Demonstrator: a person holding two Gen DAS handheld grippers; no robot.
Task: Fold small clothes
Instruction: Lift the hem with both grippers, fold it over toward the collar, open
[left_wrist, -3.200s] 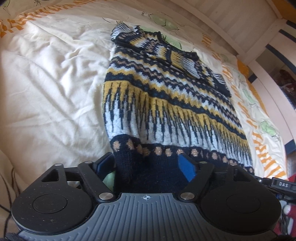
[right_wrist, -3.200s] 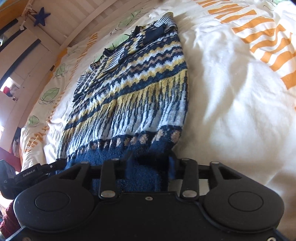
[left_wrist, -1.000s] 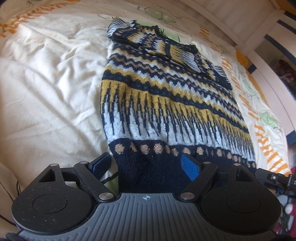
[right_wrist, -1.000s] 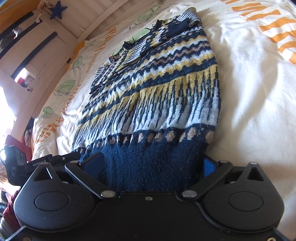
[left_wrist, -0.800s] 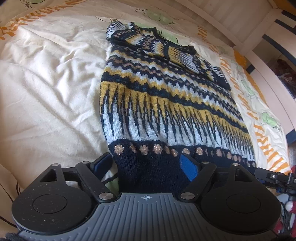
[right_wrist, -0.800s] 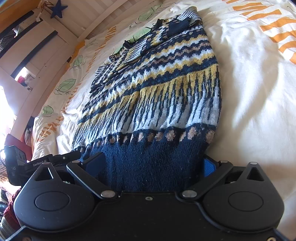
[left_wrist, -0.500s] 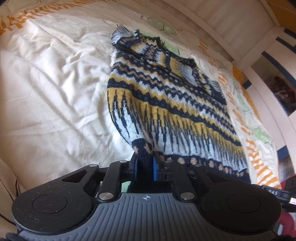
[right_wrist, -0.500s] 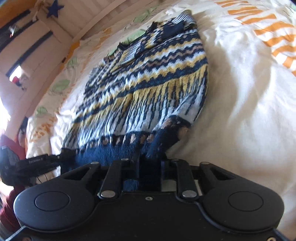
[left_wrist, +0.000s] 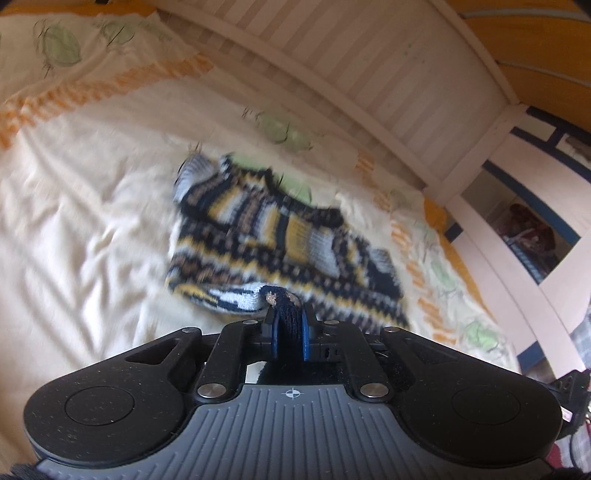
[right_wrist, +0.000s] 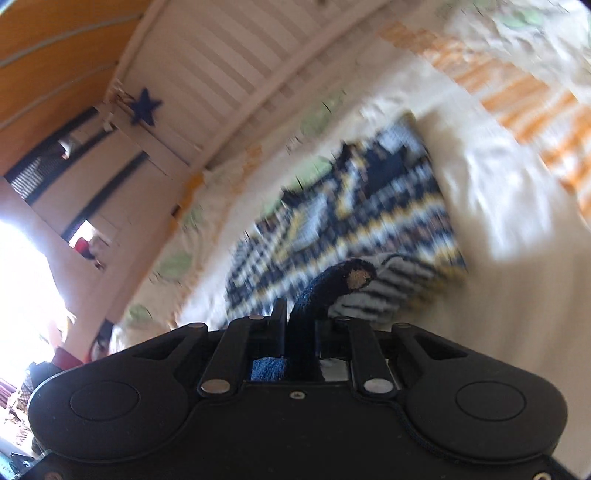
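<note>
A knitted sweater (left_wrist: 266, 229) patterned in navy, yellow and white lies on the bed, blurred by motion in both views. My left gripper (left_wrist: 288, 332) is shut on the navy hem (left_wrist: 286, 299) at one corner, which is raised off the sheet. My right gripper (right_wrist: 301, 332) has the other hem corner (right_wrist: 332, 280) pinched between its pads, and its jaws are still closing on it. In both views the lower part of the sweater (right_wrist: 369, 221) curls up from the bed behind the fingers. The neck end lies flat at the far side.
A cream sheet (left_wrist: 74, 221) with orange stripes and green leaf prints covers the bed. A white slatted rail (left_wrist: 332, 74) runs along the far side, with a blue star (right_wrist: 144, 105) on its corner post. Bright light comes in at the left of the right wrist view.
Both grippers stood open around the hem a second ago. They have shut on it and risen, pulling the hem off the sheet toward the neck end. The views have tilted up.
</note>
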